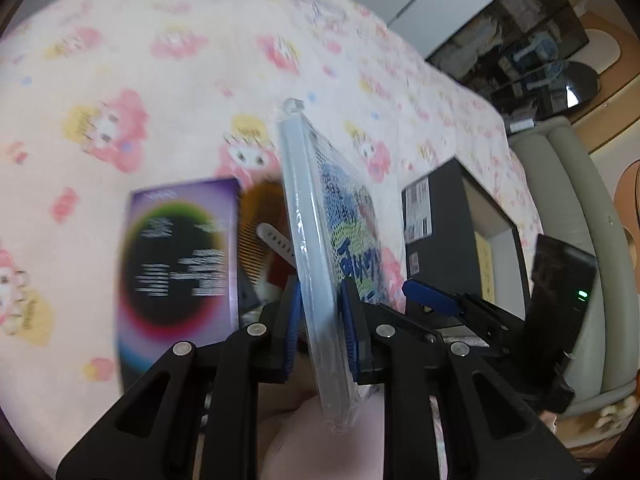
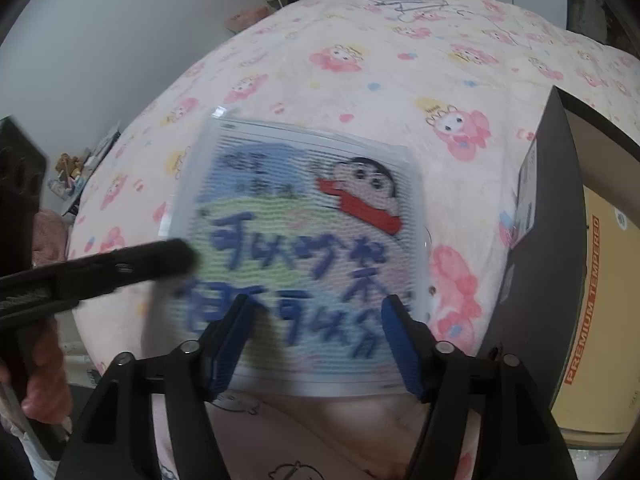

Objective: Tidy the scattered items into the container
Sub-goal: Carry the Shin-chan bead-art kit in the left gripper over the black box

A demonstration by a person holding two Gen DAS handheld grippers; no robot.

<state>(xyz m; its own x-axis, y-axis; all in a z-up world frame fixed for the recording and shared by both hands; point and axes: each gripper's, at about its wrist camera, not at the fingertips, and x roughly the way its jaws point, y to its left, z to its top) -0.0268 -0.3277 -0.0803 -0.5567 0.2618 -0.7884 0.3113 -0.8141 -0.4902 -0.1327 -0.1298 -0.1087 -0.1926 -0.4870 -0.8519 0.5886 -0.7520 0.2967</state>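
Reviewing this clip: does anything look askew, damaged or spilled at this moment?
Nothing damaged or spilled. The cartoon mesh pouch stands on edge, clamped in the left gripper above the bedspread. The purple box and comb lie loose outside the black container.

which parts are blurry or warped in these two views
Left wrist view: the purple box and the bedsheet smear with motion blur, while the left gripper and the pouch edge it pinches stay sharper. Right wrist view: the pouch's cartoon print is streaked. Fisheye bends the bed into a dome in both.
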